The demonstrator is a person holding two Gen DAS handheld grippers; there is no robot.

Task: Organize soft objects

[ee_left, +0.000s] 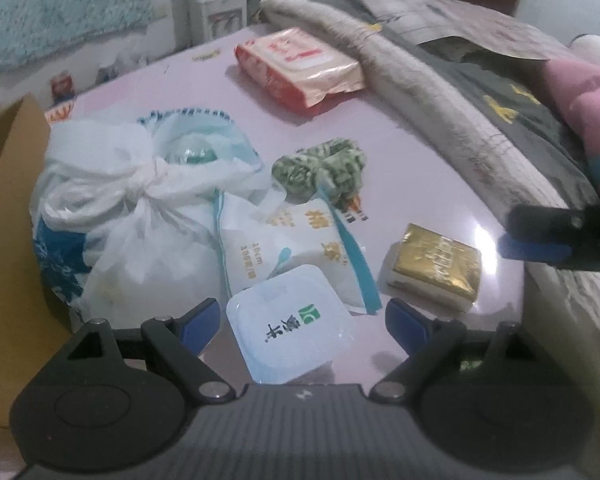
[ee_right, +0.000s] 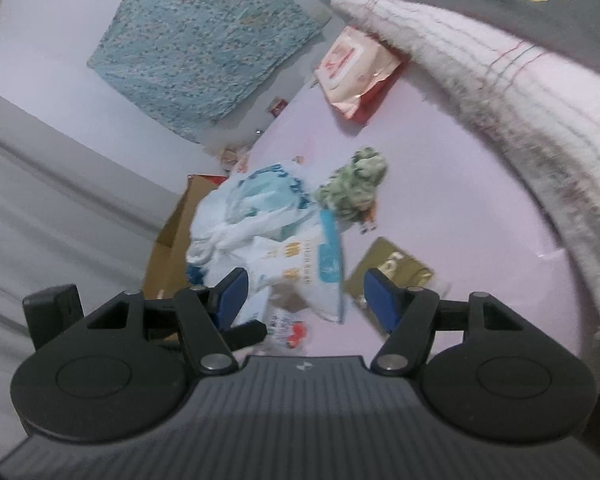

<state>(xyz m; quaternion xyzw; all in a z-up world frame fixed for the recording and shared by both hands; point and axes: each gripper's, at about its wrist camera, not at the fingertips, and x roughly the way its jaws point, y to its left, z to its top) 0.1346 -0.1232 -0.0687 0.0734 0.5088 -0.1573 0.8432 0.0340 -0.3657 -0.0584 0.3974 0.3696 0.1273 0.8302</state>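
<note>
Two grippers hang over a pale pink table [ee_left: 420, 184], both with jaws apart and nothing clamped. The left gripper [ee_left: 302, 322] stands wide, its blue pads on either side of a white square tub [ee_left: 290, 322] but not pressing it. Just beyond the tub lies a white and teal cotton-swab pouch [ee_left: 296, 248], and against that a knotted white plastic bag [ee_left: 140, 208] near the table's left edge, beside a cardboard box [ee_left: 12, 200]. A green fuzzy cloth [ee_left: 320, 170] sits behind the pouch toward the table's middle, a gold-wrapped packet [ee_left: 436, 266] lies to the right, and a red and white wipes pack [ee_left: 300, 66] rests at the far edge against folded blankets [ee_left: 440, 92]. The right gripper [ee_right: 302, 300] is held moderately open above the pouch [ee_right: 312, 272], empty.
</note>
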